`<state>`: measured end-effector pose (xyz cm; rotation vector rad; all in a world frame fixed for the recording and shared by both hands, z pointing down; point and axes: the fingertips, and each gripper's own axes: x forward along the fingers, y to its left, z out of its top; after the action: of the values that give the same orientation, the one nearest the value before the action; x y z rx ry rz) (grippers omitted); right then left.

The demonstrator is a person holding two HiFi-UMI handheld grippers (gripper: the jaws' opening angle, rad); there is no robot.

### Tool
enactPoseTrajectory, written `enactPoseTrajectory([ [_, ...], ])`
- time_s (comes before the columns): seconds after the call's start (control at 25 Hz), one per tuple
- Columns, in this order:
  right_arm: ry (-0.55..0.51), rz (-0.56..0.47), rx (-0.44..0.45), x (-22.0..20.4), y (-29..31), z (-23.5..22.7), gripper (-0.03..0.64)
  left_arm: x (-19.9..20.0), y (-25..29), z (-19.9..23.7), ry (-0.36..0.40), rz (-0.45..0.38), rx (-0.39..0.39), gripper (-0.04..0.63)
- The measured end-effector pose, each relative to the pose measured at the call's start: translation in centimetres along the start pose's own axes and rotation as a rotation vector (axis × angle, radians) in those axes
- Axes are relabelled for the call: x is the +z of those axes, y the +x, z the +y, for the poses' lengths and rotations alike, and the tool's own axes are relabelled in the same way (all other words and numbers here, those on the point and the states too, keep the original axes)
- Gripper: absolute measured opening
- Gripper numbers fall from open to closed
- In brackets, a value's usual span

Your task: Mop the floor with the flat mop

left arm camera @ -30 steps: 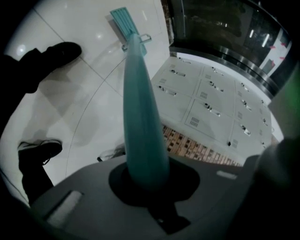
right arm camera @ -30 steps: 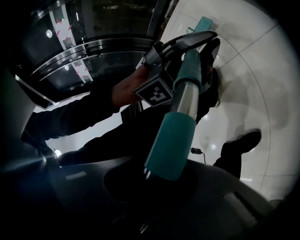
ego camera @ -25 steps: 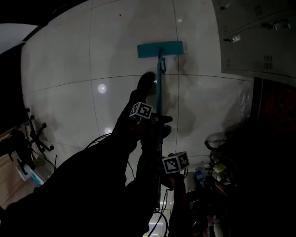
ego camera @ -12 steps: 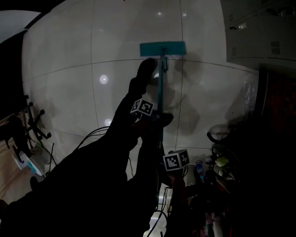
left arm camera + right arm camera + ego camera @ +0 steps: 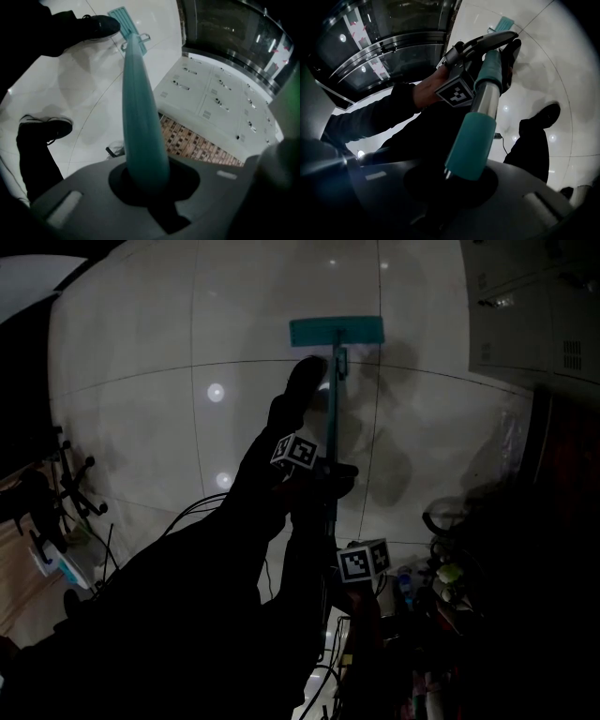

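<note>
— When the left gripper (image 5: 151,190) was seen through its own view, how did its jaws stand?

— They were closed round the teal mop handle (image 5: 140,117), which rose out of the notch between them and ran away to the mop head (image 5: 121,18). From the head view that gripper sat partway up the shaft, and its marker cube (image 5: 293,452) faced the camera.

— And the right gripper (image 5: 457,185)?

— It was clamped too, on the teal end cap (image 5: 471,143) of the same handle. Beyond the cap a bare metal stretch led to a second teal sleeve. There the left gripper and the hand (image 5: 426,89) holding it showed. In the head view the right gripper sat lower on the handle, nearer the person.

— Where was the flat mop (image 5: 333,409) itself?

— Its head lay flat on the white tiled floor (image 5: 131,381), out ahead of the person and nearer the floor's right edge than its left. Grey lockers (image 5: 534,306) stood along that right edge.

— What else was on the floor?

— One dark shoe (image 5: 47,129) was planted beside the handle, and a second one was farther out, just beside the mop head. Black cables (image 5: 192,512) trailed over the tiles toward the floor's near edge.
</note>
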<state>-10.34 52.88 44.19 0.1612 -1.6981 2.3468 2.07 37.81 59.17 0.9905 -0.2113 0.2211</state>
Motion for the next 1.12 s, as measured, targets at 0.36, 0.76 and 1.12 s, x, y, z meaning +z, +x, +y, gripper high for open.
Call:
enactPoseTrajectory([
  [0.36, 0.01, -0.025, 0.017, 9.2, -0.2, 4.1, 0.055, 7.8, -2.0, -5.2, -0.007, 0.001, 0.002, 0.044],
  [0.76, 0.024, -0.048, 0.008, 23.1, -1.6, 8.9, 0.055, 19.6, -3.4, -13.3, -0.003, 0.052, 0.005, 0.043],
  [1.12, 0.014, -0.076, 0.016, 35.7, -2.9, 12.4, 0.055, 30.9, -4.4, -20.1, 0.016, 0.049, -0.008, 0.043],
])
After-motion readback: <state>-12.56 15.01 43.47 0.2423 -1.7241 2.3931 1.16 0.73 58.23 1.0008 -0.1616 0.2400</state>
